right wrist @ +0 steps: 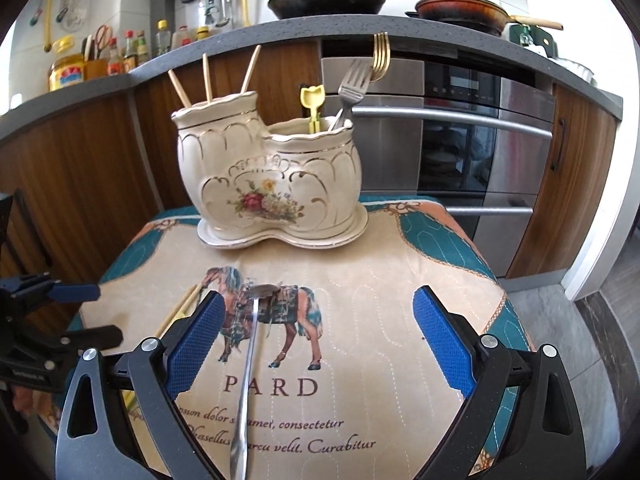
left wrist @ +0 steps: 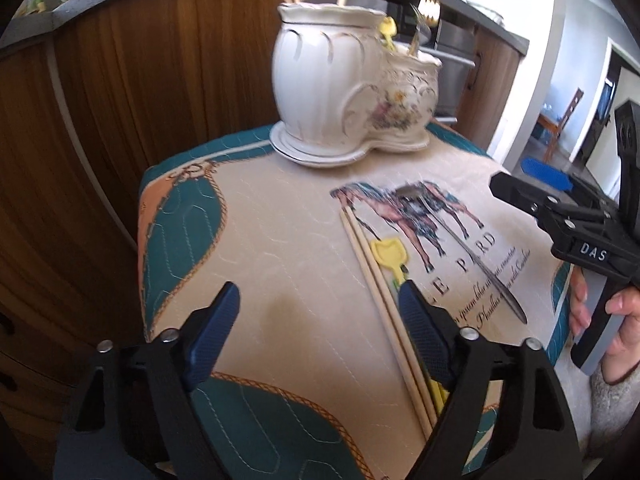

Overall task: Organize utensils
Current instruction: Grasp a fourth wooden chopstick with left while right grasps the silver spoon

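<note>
1. The left gripper [left wrist: 316, 332] is open, with a wide gap between its blue pads. Nothing is between them but bare cloth.
2. The pair of chopsticks [left wrist: 376, 284] lies just to the right of that gap, touching or almost touching the right pad. They run long, from near the horse picture back toward the near edge of the table mat [left wrist: 260, 220]. The left gripper is nearer to them, so I think it must slide a little to the right to get them between its pads.
3. The yellow spoon [left wrist: 390, 254] lies right beside the chopsticks, on their right side, pointing the same way. Its lower part is hidden behind the right pad.
4. The metal spoon [right wrist: 250, 344] lies on the horse picture in the middle of the mat. Its bowl points to the far edge and its handle comes to the near edge.
5. The right gripper [right wrist: 318, 340] is open wide too and holds nothing. The metal spoon's handle sits between its pads, close to the left one, so this hand is nearer to that spoon.
6. The holder [right wrist: 268, 184] stands at the far edge of the mat. Its left cup has chopsticks in it. Its right cup has forks and a yellow spoon.
7. Hard to see: the near ends of the chopsticks and of the metal spoon are cut off behind the grippers. The left wrist view is a bit blurry. I cannot tell if the chopsticks touch the yellow spoon.
</note>
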{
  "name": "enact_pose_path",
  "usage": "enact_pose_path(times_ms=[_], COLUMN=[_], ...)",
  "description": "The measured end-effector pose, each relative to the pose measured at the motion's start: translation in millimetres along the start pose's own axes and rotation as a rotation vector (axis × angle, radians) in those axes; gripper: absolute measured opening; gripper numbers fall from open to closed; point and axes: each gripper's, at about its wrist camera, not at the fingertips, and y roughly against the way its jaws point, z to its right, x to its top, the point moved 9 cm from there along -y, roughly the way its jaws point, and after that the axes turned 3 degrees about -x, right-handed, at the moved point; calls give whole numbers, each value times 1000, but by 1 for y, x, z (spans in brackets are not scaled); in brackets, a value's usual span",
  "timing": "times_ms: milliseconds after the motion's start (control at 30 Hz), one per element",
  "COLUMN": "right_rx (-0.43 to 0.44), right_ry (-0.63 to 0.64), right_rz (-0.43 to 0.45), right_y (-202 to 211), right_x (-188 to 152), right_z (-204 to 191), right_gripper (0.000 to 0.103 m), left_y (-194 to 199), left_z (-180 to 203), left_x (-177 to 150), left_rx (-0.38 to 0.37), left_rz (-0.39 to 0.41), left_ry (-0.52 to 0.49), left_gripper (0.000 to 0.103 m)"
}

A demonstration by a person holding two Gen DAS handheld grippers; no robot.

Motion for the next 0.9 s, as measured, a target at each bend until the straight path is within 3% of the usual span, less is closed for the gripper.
enact_pose_path(times_ms=[133, 333, 667, 800, 900], right_rx=[4, 2, 4, 48, 85], right_ry=[32, 83, 139, 153, 141], right_rz=[-14, -38, -77, -111, -164], right_y=[-2, -4, -8, -11, -16], right_x=[-4, -10, -19, -25, -33], right_z=[-5, -11, -20, -30, -36], right_gripper=[94, 94, 94, 93, 77], left_y=[-5, -11, -20, -22, -22], left_z=[14, 26, 23, 17, 11], left_x=[-4, -11, -15, -13, -11], left_rx=[-8, -21, -10, -8, -15], left_rz=[-51, -102, -137, -137, -130], left_ry=[-32, -53, -70, -63, -51], left_gripper=[52, 32, 14, 7, 7])
